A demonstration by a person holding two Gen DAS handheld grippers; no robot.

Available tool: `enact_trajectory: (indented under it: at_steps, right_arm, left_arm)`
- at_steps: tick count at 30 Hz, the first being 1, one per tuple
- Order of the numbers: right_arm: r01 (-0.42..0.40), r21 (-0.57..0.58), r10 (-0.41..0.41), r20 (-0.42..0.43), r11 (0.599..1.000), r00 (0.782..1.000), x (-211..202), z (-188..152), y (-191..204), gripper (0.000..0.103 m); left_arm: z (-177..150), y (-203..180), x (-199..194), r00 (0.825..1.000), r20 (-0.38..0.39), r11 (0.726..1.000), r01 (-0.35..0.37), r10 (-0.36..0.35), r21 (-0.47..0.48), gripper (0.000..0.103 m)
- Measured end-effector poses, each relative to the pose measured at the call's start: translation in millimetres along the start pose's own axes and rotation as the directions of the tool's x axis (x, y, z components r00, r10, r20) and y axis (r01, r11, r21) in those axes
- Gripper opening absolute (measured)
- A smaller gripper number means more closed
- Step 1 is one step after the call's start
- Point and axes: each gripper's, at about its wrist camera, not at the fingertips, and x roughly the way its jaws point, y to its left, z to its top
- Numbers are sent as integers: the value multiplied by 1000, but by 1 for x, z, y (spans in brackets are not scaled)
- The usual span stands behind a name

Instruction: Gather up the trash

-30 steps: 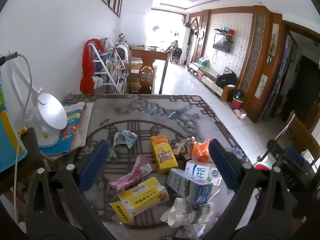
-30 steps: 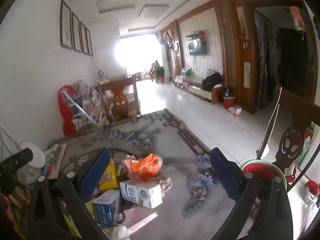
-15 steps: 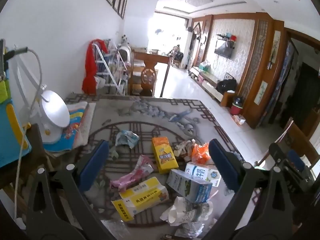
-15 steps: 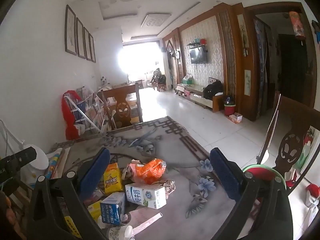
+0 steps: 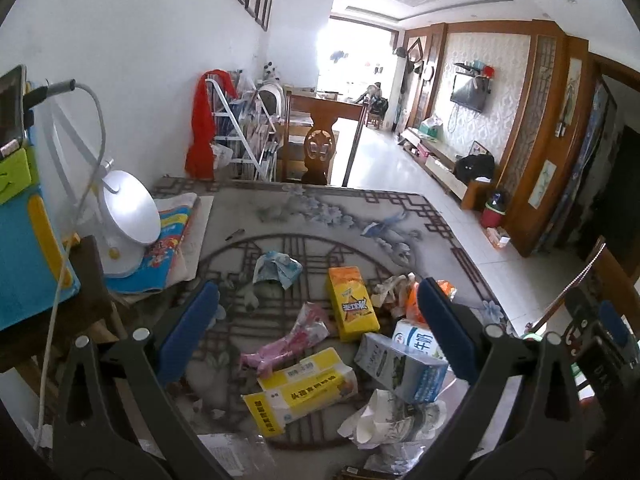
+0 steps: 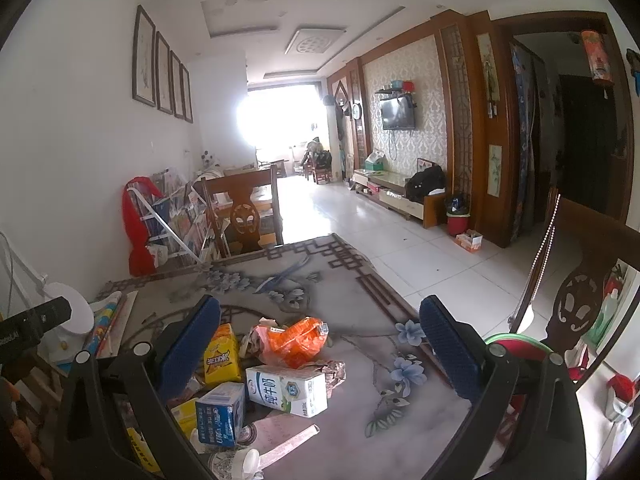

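Observation:
Trash lies scattered on a patterned table [image 5: 320,216]. In the left wrist view I see a yellow-orange carton [image 5: 352,304], a pink wrapper [image 5: 292,340], a yellow-white box [image 5: 304,390], a blue carton [image 5: 400,364], a white milk carton [image 5: 416,340], an orange bag [image 5: 412,300] and crumpled paper [image 5: 276,270]. My left gripper [image 5: 316,332] is open and empty above them. In the right wrist view, my right gripper [image 6: 320,340] is open and empty above the orange bag [image 6: 296,340] and the milk carton [image 6: 288,390].
A white desk lamp [image 5: 128,224] and a colourful book [image 5: 168,248] sit at the table's left. A wooden chair [image 5: 320,148] stands beyond the far edge. Another chair [image 6: 576,304] and a red bin with a green rim [image 6: 516,346] are at the right.
Both grippers have risen and tilted up a little, so the trash sits lower in each view. Both stay open and empty. Nothing on the table moved.

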Motion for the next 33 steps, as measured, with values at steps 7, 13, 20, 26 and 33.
enact_trajectory:
  at_steps: [7,13,20,26,33]
  right_arm:
    - [1,8,-1,-7,1000,1000,3,-1,-3,96]
    - [2,11,-2,-6,1000,1000,3,-2,-4,96]
    - [0,9,0,-10,1000,1000,3,-4,-6,96]
    - [-1,8,1,-14,1000,1000,4,-4,-6,96]
    - [-1,5,1,-22,1000,1000,8,-6,-6,96]
  left_arm:
    - [0,-3,-2,1000,8,1000,-1,1,8,98]
    - [-1,-3,0,1000,7,1000,-2,2,5,98]
    - [-1,-2,0,1000,5,1000,-1,1,4,98]
    - [-1,-2,1,1000,2,1000,0,0,5,98]
    - [-3,0,2,1000,-2,1000,-1,1,5,98]
